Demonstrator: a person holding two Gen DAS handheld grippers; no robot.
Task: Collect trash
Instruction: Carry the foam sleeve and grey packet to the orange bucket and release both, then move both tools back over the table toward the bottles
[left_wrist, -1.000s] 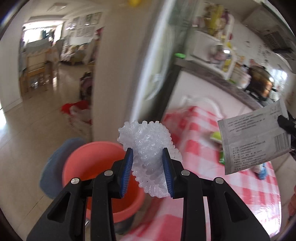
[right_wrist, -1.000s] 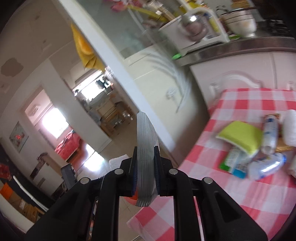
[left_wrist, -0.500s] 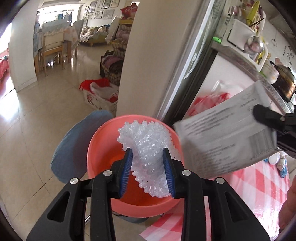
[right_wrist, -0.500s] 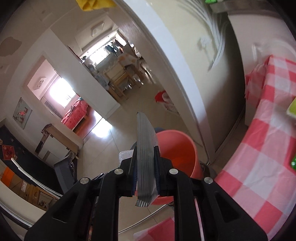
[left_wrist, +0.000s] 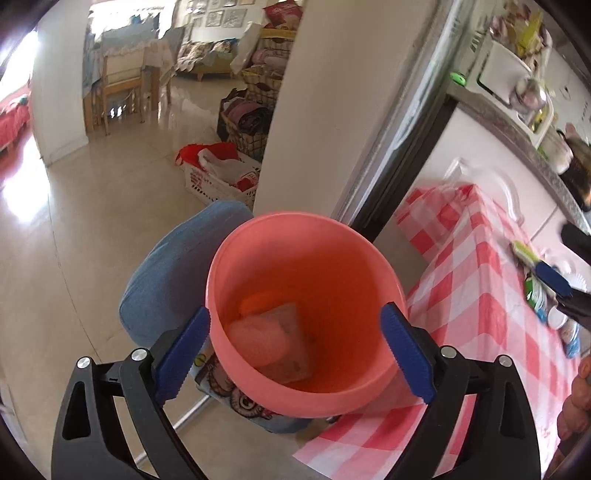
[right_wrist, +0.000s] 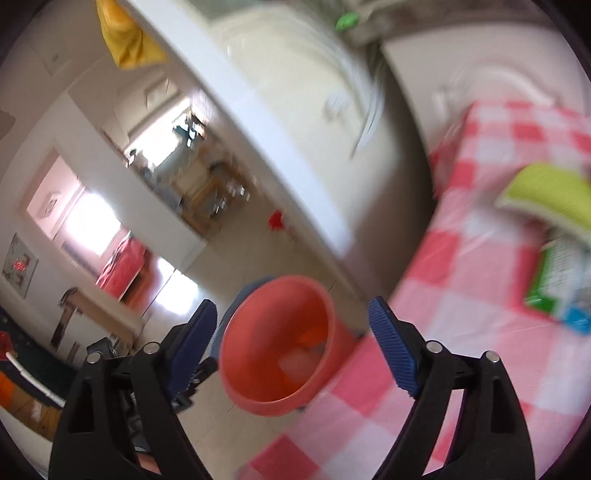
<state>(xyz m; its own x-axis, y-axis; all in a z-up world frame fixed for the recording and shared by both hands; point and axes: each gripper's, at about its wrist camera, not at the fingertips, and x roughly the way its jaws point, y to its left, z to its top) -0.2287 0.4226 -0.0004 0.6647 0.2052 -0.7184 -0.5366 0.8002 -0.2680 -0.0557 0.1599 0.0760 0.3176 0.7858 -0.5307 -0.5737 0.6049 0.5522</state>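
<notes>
A salmon-pink bucket (left_wrist: 332, 258) stands beside the checked table, right under my left gripper (left_wrist: 295, 350). Its jaws are opening and nothing is between them. In the bucket's bottom lie the white foam net (left_wrist: 255, 339) and the printed paper packet (left_wrist: 291, 354). In the blurred right wrist view, my right gripper (right_wrist: 293, 347) hangs above the bucket (right_wrist: 258, 391); its jaws are opening too, with nothing between them. One of its blue pads (left_wrist: 554, 280) shows at the right edge of the left wrist view.
The table's red-and-white cloth (right_wrist: 443, 350) carries a yellow-green sponge (right_wrist: 546, 192), a green packet (right_wrist: 554, 280) and small bottles. A blue cushioned stool (left_wrist: 166, 277) sits behind the bucket. A white laundry basket (left_wrist: 221, 181) stands by the wall corner (left_wrist: 314, 110).
Both grippers went from shut to wide open. The foam net left the left gripper and the paper packet left the right one; both now lie in the bucket.
</notes>
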